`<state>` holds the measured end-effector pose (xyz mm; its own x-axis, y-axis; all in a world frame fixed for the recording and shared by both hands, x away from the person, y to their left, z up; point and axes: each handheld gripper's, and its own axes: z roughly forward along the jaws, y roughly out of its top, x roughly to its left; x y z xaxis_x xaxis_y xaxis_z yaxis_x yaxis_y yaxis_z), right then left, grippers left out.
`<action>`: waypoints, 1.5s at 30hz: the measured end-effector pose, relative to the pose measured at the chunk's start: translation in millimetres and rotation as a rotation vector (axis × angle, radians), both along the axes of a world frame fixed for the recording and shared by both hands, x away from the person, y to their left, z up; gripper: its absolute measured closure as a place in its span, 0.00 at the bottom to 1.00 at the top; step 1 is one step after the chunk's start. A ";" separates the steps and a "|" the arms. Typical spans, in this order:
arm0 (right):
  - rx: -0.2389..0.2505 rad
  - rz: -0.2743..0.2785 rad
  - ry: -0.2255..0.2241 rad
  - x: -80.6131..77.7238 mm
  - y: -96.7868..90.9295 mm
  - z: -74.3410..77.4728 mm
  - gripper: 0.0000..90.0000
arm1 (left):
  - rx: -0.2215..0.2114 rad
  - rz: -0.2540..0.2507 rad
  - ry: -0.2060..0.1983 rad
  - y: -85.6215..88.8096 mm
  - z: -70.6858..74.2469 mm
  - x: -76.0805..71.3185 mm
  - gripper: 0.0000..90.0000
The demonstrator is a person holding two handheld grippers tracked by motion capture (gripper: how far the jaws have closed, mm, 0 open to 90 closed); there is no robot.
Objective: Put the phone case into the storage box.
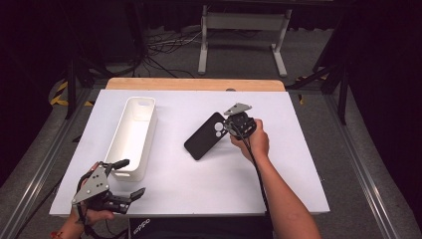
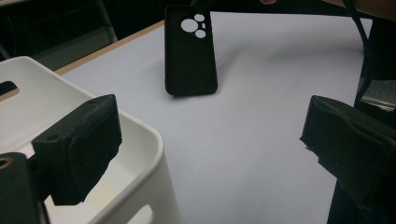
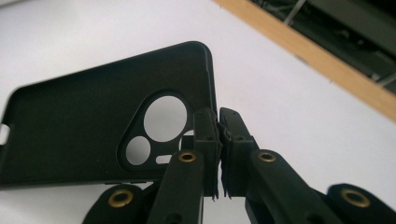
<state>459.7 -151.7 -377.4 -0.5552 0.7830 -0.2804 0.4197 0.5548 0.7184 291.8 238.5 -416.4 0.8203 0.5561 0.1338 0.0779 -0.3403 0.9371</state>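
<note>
Our right hand-held gripper (image 3: 218, 123) pinches the black phone case (image 1: 205, 136) by its camera-cutout corner, jaws nearly shut, the case tilted up with its far end near the tabletop (image 1: 199, 184), so we judge the thin hold could slip.

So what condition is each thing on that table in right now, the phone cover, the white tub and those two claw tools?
Black phone case: empty, pinched at its camera-hole end, tilted, lower end by the table.
White bin: upright, open-topped, nothing visible inside.
Right gripper: jaws shut on the phone case's edge.
Left gripper: jaws wide open, holding nothing, beside the bin's near end.
White table: flat, bearing the bin.
</note>
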 end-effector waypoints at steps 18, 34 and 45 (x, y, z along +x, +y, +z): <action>-0.062 0.179 -0.210 -37.3 10.7 35.3 0.97 | 0.050 0.023 -0.095 -44.4 50.7 19.9 0.14; -0.082 0.335 -0.279 -68.0 35.7 47.0 0.97 | 0.139 0.064 -0.040 -88.8 57.6 59.0 0.24; -0.137 0.453 -0.322 -88.2 53.8 48.5 0.97 | 0.142 0.061 0.004 -105.6 60.6 76.5 0.34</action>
<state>371.5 -97.8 -329.0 -0.6970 0.4315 -0.5728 -0.1095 0.7254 0.6796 368.3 133.0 -355.8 0.7863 0.5806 0.2113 0.1064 -0.4641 0.8794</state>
